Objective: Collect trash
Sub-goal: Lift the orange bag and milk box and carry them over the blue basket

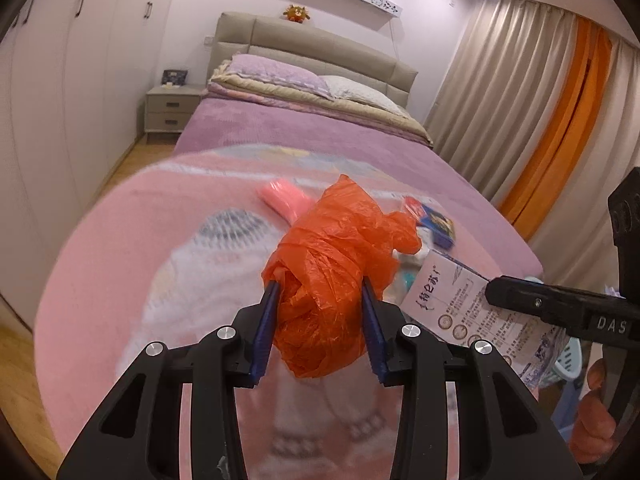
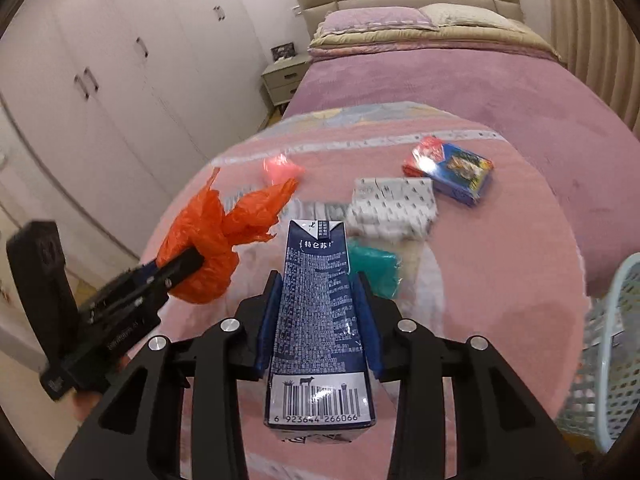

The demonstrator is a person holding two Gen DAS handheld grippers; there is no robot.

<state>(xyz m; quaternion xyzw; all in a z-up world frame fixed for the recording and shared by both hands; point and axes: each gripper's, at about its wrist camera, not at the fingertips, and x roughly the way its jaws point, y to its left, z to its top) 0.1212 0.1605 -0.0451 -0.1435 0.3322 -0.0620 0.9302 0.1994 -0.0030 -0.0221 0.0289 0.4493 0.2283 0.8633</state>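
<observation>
Our left tongs [image 1: 320,312] pinch the crumpled orange plastic bag [image 1: 336,264] while our right tongs [image 2: 318,312] clamp the milk carton [image 2: 318,320], both lifted above the pink blanket [image 2: 500,280]. The slippery bag could slide out before we reach the pale basket [image 2: 612,344]. Wrappers remain on the bed.

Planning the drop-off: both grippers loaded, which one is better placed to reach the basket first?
Right, probably. The right gripper, shut on the milk carton, has the pale mesh basket right beside it at its own right. The left gripper holds the orange plastic bag farther over, on the far side.
</observation>
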